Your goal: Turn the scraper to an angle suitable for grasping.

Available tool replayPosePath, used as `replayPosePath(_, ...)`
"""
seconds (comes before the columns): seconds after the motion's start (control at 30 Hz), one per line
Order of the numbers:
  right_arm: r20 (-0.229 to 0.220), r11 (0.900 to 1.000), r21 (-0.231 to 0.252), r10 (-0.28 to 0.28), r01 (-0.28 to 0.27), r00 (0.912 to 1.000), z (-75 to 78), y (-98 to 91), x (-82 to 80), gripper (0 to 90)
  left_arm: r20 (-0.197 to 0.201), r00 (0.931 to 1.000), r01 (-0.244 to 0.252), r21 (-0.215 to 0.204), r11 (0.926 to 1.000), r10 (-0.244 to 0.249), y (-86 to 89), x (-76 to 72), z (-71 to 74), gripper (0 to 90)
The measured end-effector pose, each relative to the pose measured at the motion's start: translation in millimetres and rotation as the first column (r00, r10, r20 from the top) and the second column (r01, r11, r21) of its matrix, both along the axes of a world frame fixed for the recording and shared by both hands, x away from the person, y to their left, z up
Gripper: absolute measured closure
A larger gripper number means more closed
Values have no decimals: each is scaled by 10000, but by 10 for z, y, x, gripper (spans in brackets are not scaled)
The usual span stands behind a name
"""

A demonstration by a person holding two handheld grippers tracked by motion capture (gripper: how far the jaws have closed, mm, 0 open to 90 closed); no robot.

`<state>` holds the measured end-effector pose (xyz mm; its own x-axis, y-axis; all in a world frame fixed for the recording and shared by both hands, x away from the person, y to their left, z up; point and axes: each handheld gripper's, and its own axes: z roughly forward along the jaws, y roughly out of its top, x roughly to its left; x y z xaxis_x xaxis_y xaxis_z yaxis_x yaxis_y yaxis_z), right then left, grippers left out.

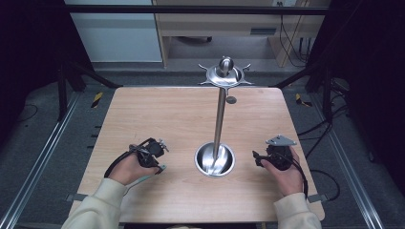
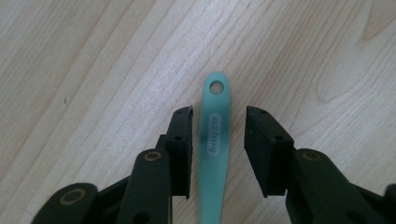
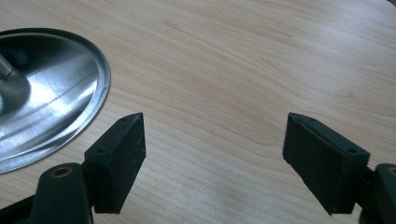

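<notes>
Lying flat near the table's (image 1: 143, 102) front-left corner, the teal spoon handle (image 2: 214, 140) is running lengthwise between the left gripper's (image 2: 218, 122) parted, untouching jaws, while the right gripper (image 3: 215, 135) is idling open, empty, beside the steel stand's base (image 3: 51, 93).

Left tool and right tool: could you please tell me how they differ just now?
The left tool has a teal handle lying between its jaws, untouched; the right tool has only bare wooden table between them. The left tool's jaws stand narrower than the right tool's. Both are open.
</notes>
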<state>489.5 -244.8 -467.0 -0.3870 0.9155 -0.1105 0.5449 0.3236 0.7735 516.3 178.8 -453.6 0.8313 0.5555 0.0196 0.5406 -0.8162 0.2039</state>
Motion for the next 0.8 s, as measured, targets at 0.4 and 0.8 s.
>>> replayPosePath(0.4, 8, 9999, 103, -26, 26, 10000, 5, -10, -8, 215, -239, 9997, 108, 76, 9999, -106, -10, 19, -80, 664)
replayPosePath(0.8, -125, 9994, 334, 43, -39, 9999, -36, 20, 15, 214, 256, 9996, 147, -109, 9998, -144, 17, -45, 6, 738)
